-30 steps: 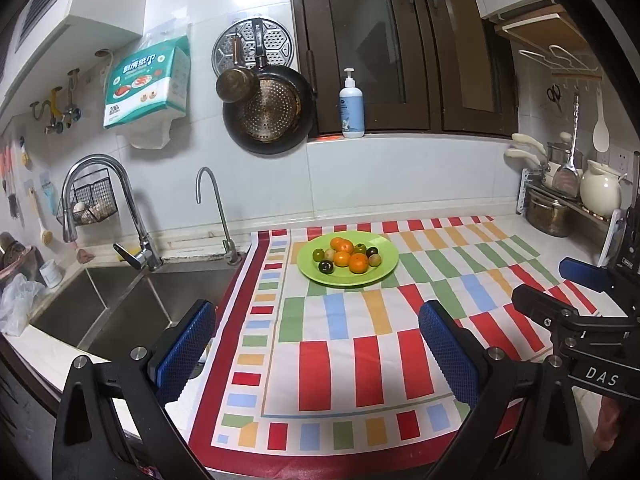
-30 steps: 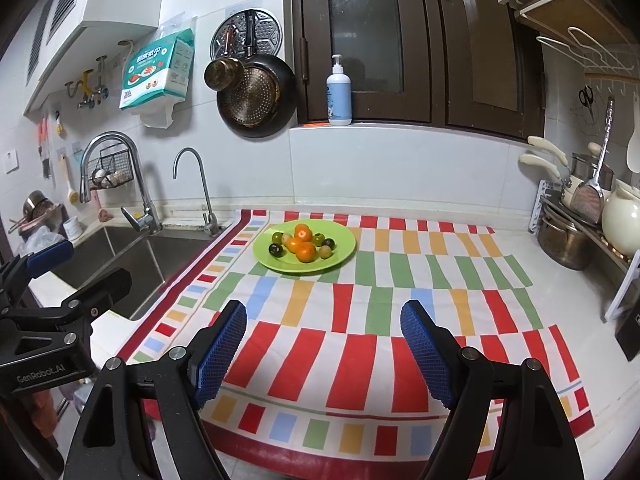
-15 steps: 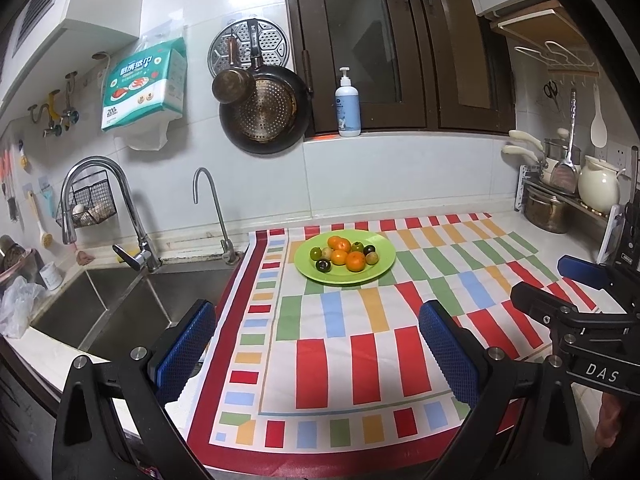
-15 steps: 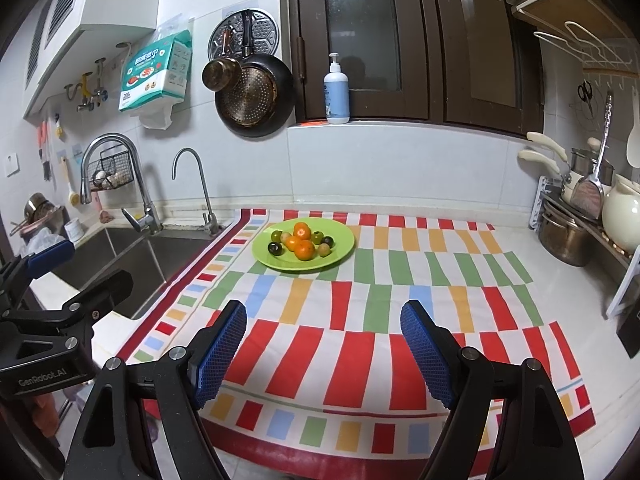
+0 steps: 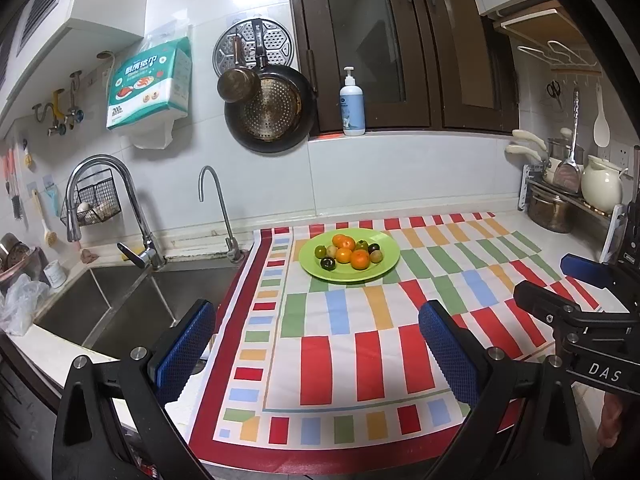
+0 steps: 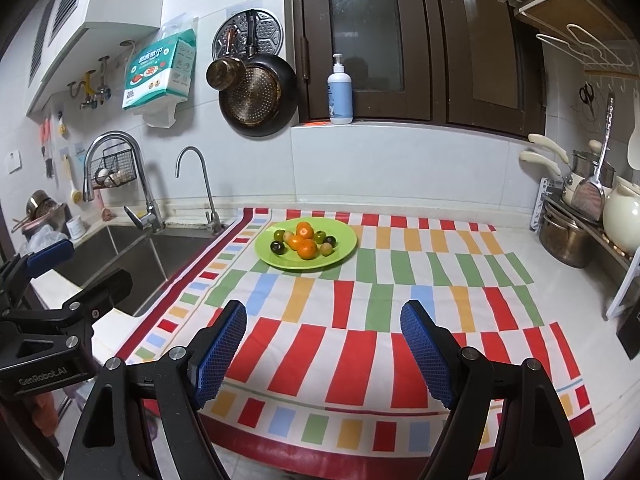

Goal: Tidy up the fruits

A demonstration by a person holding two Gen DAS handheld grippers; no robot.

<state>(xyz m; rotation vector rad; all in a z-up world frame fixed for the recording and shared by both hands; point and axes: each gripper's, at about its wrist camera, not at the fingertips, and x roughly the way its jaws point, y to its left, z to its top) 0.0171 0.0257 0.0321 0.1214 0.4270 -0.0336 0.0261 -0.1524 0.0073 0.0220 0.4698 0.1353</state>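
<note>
A green plate sits at the far side of a striped cloth. On it lie several small fruits: oranges, dark plums and green ones. My left gripper is open and empty, above the cloth's near edge, well short of the plate. My right gripper is open and empty, also near the front edge. Each gripper shows at the side of the other's view, the right and the left.
A steel double sink with two taps lies left of the cloth. Pans and a paper-towel pack hang on the wall. A soap bottle stands on the ledge. A rack with pots and a jug stands right.
Both views have pulled back and risen slightly, so the plate looks a little smaller and farther. Both grippers stay open. The fruits have not moved.
</note>
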